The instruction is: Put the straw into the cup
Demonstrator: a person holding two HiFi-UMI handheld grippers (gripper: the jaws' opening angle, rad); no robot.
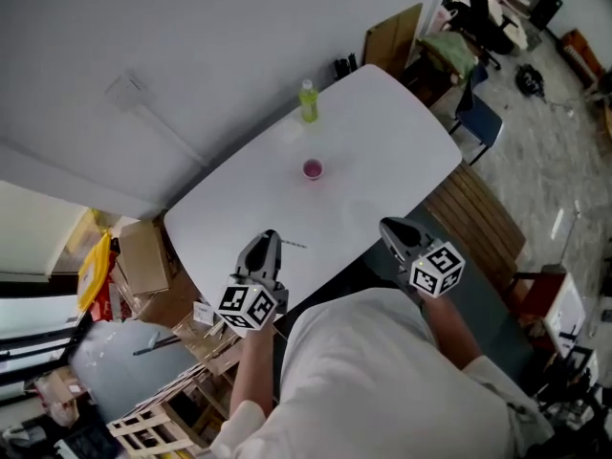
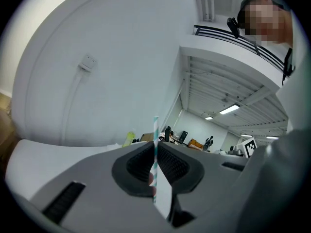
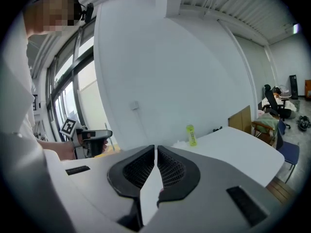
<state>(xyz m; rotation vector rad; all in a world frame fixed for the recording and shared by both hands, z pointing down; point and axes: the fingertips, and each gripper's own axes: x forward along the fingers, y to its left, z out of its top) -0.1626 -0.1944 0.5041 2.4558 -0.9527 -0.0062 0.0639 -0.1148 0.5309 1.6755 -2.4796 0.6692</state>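
Left tool point(image 2: 156, 148): its two jaws are closed on the straw. In the head view it is held above the near edge of the bench, on the person's left.
Straw point(image 2: 155, 130): thin, with white and blue-green stripes. It stands up straight between the left tool's jaws, and its top pokes out above them. In the head view it shows only as a thin line at the tip of the left tool.
Right tool point(image 3: 155, 152): its jaws are almost together, with just a thin gap. There is nothing between them. It is above the near edge of the bench, on the person's right.
Cup point(image 1: 313, 168): small and pink. It stands upright near the middle of the bench, well apart from both tools. The straw is not in the cup.
Bench point(image 1: 392, 137): white and smooth, with round corners. One long side runs along a white wall.
Bottle point(image 1: 308, 100): yellow-green. It stands upright near the far edge of the bench, by the wall, past the cup.
Person: a white sleeve and two hands show at the bottom of the head view, one hand on each tool.
Cardboard boxes point(image 1: 143, 256): on the floor beside the left end of the bench.
Blue chair point(image 1: 481, 122): beside the right end of the bench.
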